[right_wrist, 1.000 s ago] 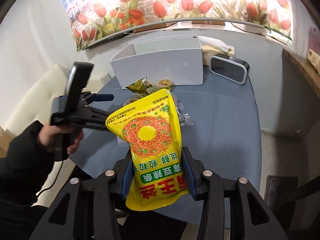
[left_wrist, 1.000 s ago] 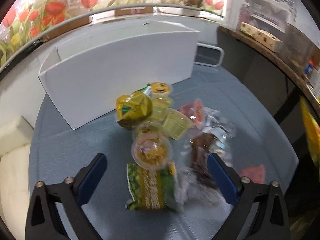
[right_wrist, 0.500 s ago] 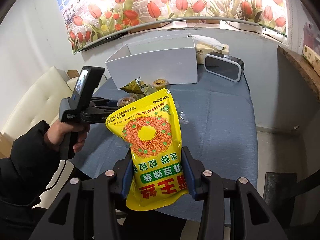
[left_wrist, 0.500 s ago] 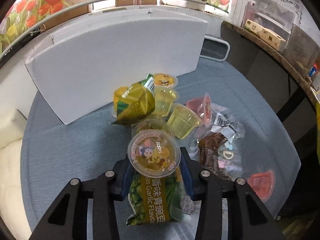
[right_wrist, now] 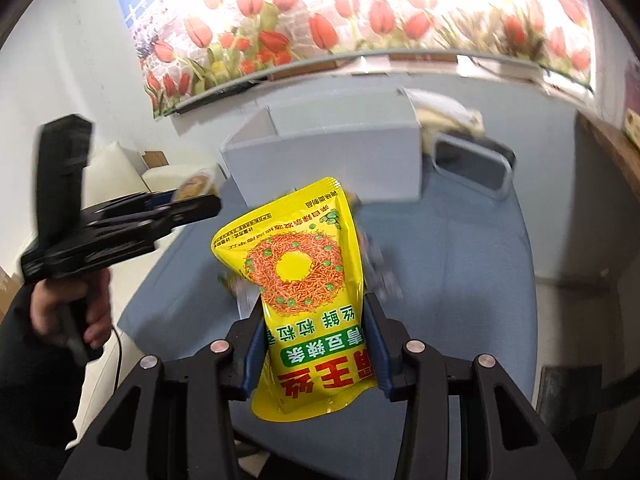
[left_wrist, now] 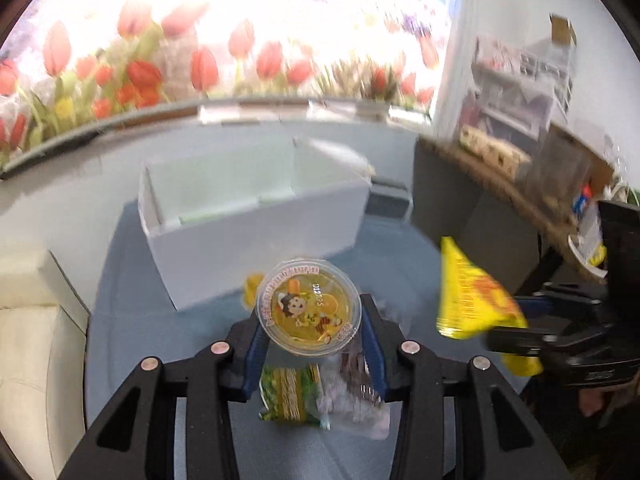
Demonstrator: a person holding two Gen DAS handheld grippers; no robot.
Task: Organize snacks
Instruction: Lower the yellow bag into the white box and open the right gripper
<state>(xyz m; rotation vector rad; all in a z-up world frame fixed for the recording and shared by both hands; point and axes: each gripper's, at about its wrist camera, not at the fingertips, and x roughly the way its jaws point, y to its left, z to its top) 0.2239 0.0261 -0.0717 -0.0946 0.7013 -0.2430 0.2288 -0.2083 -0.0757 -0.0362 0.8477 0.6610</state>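
Observation:
My left gripper (left_wrist: pixel 310 342) is shut on a round jelly cup (left_wrist: pixel 308 307) with a yellow cartoon lid and holds it above the blue table, in front of the open white box (left_wrist: pixel 256 232). My right gripper (right_wrist: pixel 314 354) is shut on a large yellow snack bag (right_wrist: pixel 304 280), held upright above the table. The bag also shows at the right of the left wrist view (left_wrist: pixel 476 296). The left gripper with the cup shows at the left of the right wrist view (right_wrist: pixel 120 224). The white box (right_wrist: pixel 332 160) stands at the table's far side.
A green pea packet (left_wrist: pixel 290 394) and clear wrapped snacks (left_wrist: pixel 356 400) lie on the blue table (left_wrist: pixel 132 320) under the left gripper. A grey-framed device (right_wrist: pixel 472 164) stands right of the box. A cream sofa (left_wrist: pixel 28 360) is at the left, a wooden shelf (left_wrist: pixel 520 184) at the right.
My left gripper closed on the jelly cup and lifted it off the pile toward the white box. My right gripper keeps hold of the yellow bag and has moved a little closer to the box.

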